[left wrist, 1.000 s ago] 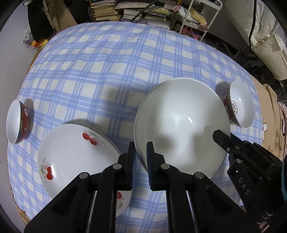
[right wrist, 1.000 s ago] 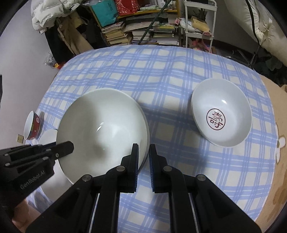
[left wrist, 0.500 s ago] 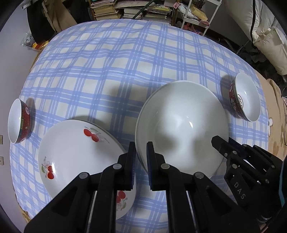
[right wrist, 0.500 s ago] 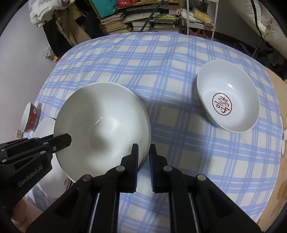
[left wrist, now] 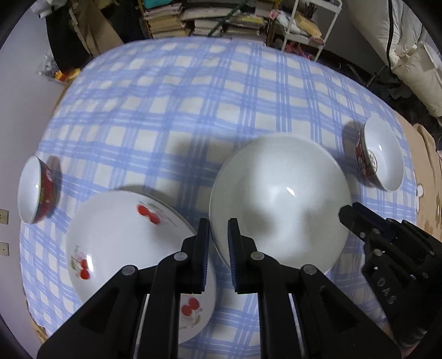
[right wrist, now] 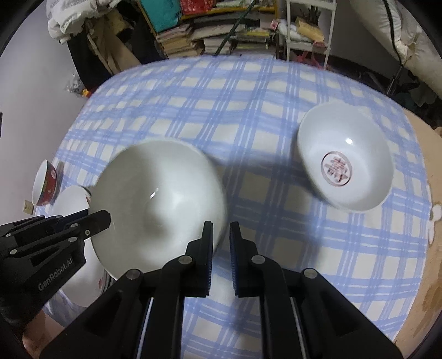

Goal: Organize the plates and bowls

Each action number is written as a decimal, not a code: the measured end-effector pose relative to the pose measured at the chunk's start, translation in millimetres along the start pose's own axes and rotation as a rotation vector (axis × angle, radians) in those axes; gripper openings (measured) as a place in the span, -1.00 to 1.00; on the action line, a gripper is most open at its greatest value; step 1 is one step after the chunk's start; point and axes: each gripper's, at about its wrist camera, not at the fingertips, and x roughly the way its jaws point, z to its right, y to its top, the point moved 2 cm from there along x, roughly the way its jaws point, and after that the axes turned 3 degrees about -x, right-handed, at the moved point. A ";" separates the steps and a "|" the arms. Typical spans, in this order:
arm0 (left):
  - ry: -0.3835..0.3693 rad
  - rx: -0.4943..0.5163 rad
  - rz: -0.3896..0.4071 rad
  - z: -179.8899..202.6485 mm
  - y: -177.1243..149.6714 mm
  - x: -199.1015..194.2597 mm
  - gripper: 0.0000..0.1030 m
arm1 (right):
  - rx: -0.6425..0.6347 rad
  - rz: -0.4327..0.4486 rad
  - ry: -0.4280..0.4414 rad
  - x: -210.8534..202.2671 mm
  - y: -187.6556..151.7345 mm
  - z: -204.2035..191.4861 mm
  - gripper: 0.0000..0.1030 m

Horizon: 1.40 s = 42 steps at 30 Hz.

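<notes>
A large plain white plate (left wrist: 279, 204) is held up between both grippers, above the blue checked tablecloth (left wrist: 176, 110). My left gripper (left wrist: 218, 243) is shut on its left rim. My right gripper (right wrist: 221, 243) is shut on its right rim (right wrist: 218, 198). A white plate with red cherries (left wrist: 127, 237) lies to the left, partly under the left gripper. A small red bowl (left wrist: 36, 193) stands at the far left. A bowl with a red outside (left wrist: 378, 157) stands at the right; its white inside has a red emblem (right wrist: 337, 168).
The round table ends close on all sides. Behind it are stacked books (right wrist: 221, 36), a white wire rack (left wrist: 301, 24) and hanging clothes (right wrist: 94, 47). A wall is at the left and bedding (left wrist: 408, 49) at the right.
Both grippers and the large white plate have risen and pulled back a little; the table looks smaller and farther. The other dishes have not moved.
</notes>
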 end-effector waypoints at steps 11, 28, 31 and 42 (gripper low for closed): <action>0.000 0.041 0.124 14.0 29.6 -46.2 -0.57 | 0.057 0.107 -0.022 -41.3 18.5 29.4 -0.48; -0.013 0.210 0.200 96.9 60.5 -55.9 0.49 | 0.298 0.173 -0.068 -65.5 29.6 121.8 0.73; -0.022 0.231 0.195 108.6 63.6 -49.3 0.49 | 0.348 0.171 -0.040 -63.2 29.2 136.5 0.73; -0.096 0.211 0.127 139.1 73.5 -15.9 0.49 | 0.436 0.164 -0.047 -55.4 27.4 176.3 0.73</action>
